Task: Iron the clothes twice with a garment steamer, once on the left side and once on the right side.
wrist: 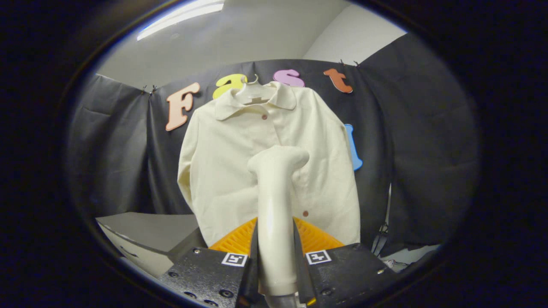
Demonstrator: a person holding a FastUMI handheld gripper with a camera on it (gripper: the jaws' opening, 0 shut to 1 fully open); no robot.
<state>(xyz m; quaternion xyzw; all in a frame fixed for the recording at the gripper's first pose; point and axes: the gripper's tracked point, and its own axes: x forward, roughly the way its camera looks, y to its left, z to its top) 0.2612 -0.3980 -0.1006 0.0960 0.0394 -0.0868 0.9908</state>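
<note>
While the tool (276, 252) clamps the steamer (274, 205), its head nears the shirt (222, 162).

Black cloth wall (411, 141); pale ceiling (239, 38) with strip light (182, 19); grey table (150, 233) below

Cream shirt (265, 171), off-white steamer (276, 205)
</note>
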